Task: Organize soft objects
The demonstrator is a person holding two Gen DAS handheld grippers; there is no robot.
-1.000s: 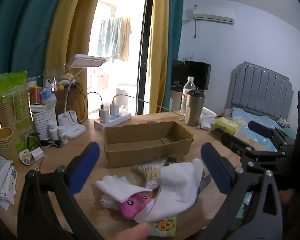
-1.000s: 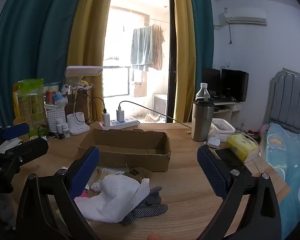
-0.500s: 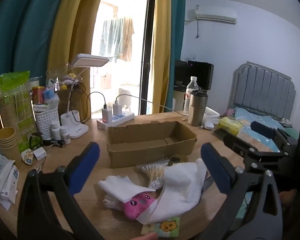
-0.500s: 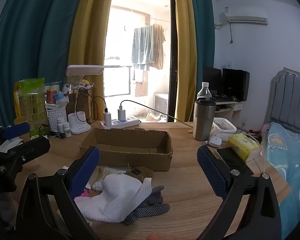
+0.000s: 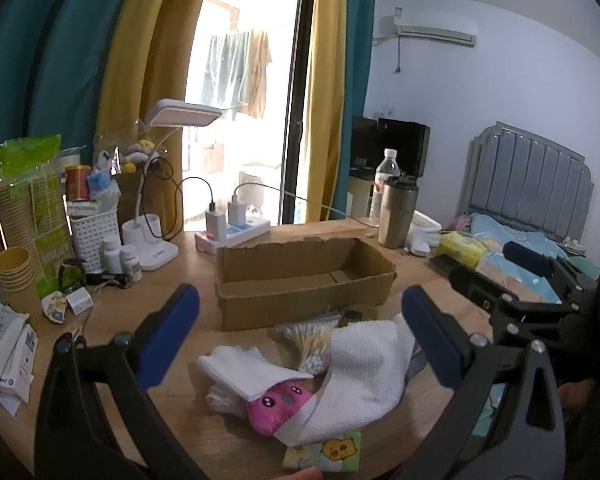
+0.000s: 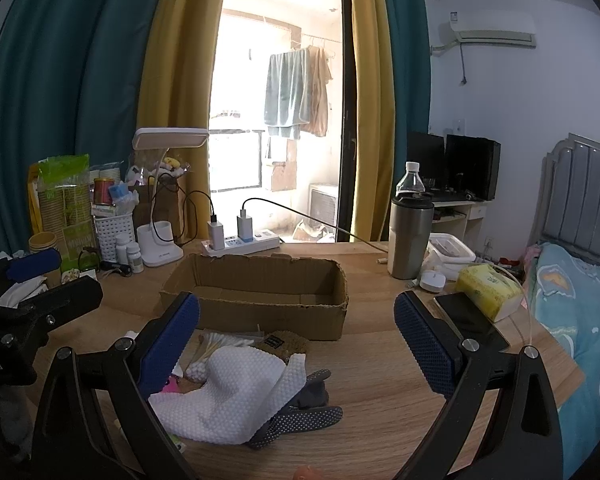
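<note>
Soft things are heaped on the wooden counter (image 5: 188, 424) just ahead of both sets of fingers. The left gripper (image 5: 300, 332) is held above the heap with its blue-padded fingers (image 5: 168, 332) spread wide and nothing between them. The right gripper (image 6: 296, 344) is likewise held with its fingers (image 6: 420, 344) spread apart and empty.

A white waffle cloth (image 5: 360, 376) is seen between the left fingers; its long axis runs from near-left to far-right, with the far end pointing toward the cardboard box (image 5: 300, 280). A pink plush toy (image 5: 278, 406) is tucked under its near end, face turned toward the camera. A folded white cloth (image 5: 244, 368) lies left of it, and a bag of cotton swabs (image 5: 312, 340) lies between cloth and box. A dotted grey glove (image 6: 300, 420) is seen in the right view under the waffle cloth, its long axis pointing right.

The open box is set beyond the heap, its long axis running left to right across both views.
</note>
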